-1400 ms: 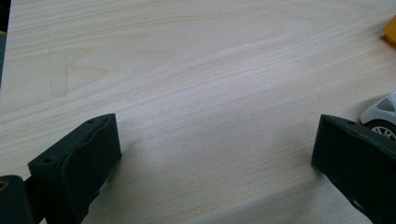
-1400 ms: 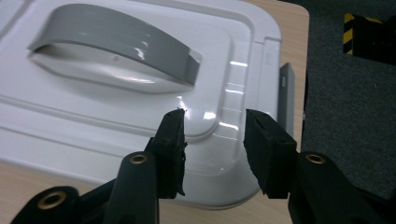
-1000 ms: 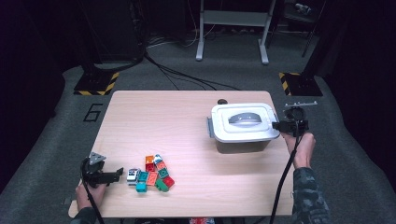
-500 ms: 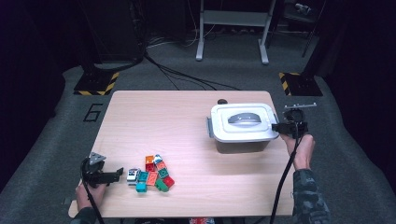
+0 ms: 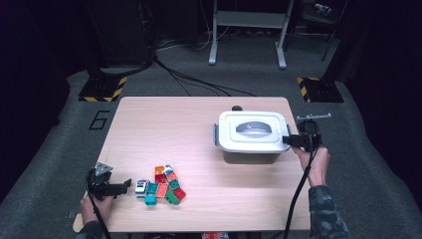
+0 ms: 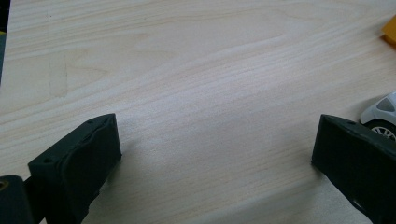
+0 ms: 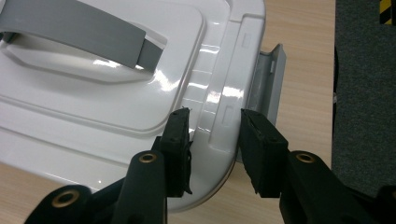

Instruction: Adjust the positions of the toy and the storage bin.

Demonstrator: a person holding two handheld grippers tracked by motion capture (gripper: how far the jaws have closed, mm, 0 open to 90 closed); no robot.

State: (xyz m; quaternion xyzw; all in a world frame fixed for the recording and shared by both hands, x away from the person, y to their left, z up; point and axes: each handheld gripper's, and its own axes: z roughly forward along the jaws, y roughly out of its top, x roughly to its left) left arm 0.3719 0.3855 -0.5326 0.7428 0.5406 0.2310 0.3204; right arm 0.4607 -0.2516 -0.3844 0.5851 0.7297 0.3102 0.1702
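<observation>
Right tongs [image 7: 212, 135] clenched on box lid [image 5: 251, 130] rim, for lifting | left tongs [image 6: 212, 154] released, parked beside blocks [image 5: 161, 185] on surface [image 5: 164, 129]

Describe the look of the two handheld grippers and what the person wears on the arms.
Both grippers are black. The left gripper carries a grey three-cornered plate on top; its jaws are blocky black wedges. The right gripper has round brass-coloured pivot fittings at the base of its jaws. A black cable trails from each. The right sleeve is dark camouflage.
</observation>
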